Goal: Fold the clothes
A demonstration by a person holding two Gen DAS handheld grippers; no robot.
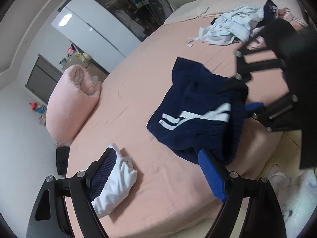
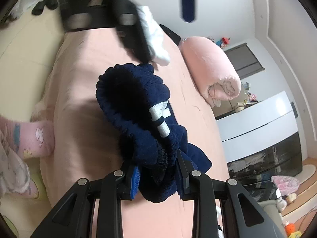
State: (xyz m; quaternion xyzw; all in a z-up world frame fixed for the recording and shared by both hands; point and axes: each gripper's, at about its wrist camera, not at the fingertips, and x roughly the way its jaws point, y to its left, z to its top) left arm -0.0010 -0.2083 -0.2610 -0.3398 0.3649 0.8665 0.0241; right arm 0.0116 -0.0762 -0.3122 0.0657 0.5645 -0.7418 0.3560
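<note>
Navy trousers with white stripes (image 1: 194,111) lie crumpled on the pink bed sheet (image 1: 150,63). My right gripper (image 2: 156,178) is shut on their elastic waistband (image 2: 134,103) and holds it bunched above the sheet; it shows in the left wrist view (image 1: 243,99) at the trousers' right edge. My left gripper (image 1: 158,170) is open and empty above the bed's near edge, its right finger close to the trousers' near hem. A folded white garment (image 1: 115,186) lies under its left finger and also shows in the right wrist view (image 2: 156,39).
A heap of pale blue and dark clothes (image 1: 237,23) lies at the bed's far end. A rolled pink quilt (image 1: 73,99) sits on the bed's left side. Clothes lie on the floor (image 1: 293,194) at the right.
</note>
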